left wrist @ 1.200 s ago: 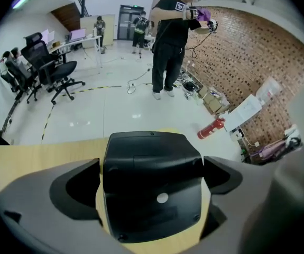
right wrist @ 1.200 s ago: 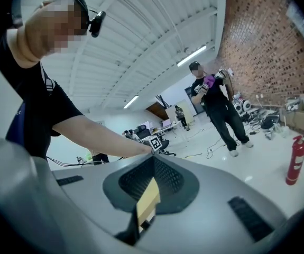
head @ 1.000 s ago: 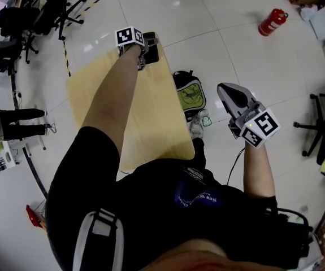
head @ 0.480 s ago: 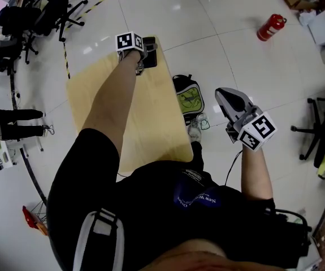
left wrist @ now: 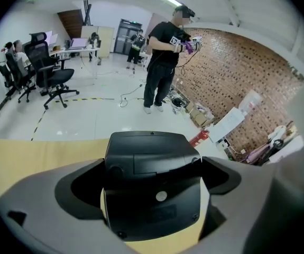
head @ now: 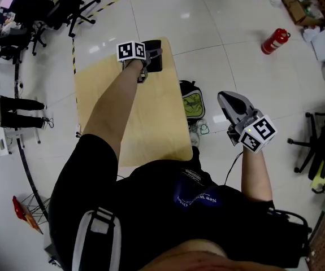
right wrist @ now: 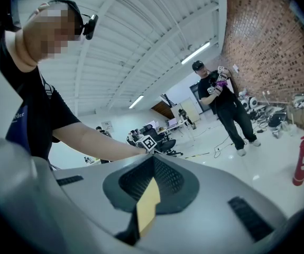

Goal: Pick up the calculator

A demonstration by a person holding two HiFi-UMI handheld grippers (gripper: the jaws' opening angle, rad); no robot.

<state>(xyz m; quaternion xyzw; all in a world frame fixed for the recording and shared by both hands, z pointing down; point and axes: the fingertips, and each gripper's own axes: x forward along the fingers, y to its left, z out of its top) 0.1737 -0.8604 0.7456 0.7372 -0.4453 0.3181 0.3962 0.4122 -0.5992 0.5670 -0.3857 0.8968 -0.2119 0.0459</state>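
Starting nearest the body, the right gripper hangs off the table's right side over the floor. Its jaws are pressed together on nothing, and it plays no part here. Past it lies the bare wooden table, with a green backpack on the floor just beside it.

At the table's far edge the outstretched left arm ends in the left gripper. Its jaws pinch the black calculator across its two long sides, and the calculator's back panel shows in the left gripper view. The grasp looks made, so lifting is the step in hand.

Smooth plastic could slip, so the squeeze should be steady and the rise straight up. The calculator should stay level, because it sits right at the far edge. Well beyond, a red fire extinguisher lies on the tiles.
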